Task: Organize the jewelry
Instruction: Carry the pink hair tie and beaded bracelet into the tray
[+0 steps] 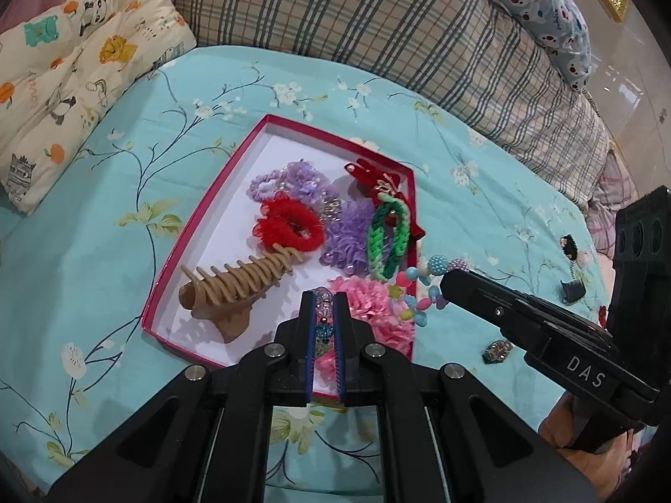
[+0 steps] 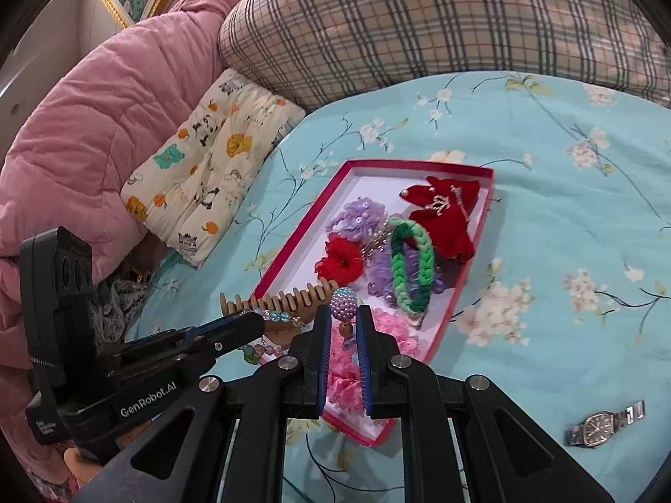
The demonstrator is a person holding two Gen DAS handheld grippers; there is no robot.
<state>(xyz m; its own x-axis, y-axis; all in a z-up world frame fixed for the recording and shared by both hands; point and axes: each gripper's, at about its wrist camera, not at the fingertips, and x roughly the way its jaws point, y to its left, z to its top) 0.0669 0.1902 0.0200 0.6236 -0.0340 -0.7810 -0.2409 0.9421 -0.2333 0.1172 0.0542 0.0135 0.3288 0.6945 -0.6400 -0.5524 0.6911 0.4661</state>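
1. While both claws share one beaded bracelet (image 1: 413, 289) above the red tray (image 1: 201, 209), left claw (image 1: 325, 327) pinches its clear beads, right claw (image 2: 344, 327) its pearl-cluster end.
2. Bracelet: light, limp, slippery; judged best gripped on the big bead.
3. Housings read "DAS" and "GenRobot.AI".
4. Watch (image 2: 604, 421) lies on bed (image 2: 545, 167).

Red-rimmed white tray (image 1: 176, 247), teal floral sheet (image 1: 105, 218), green braided band (image 1: 388, 237), plaid grey/beige cushion (image 2: 440, 21).
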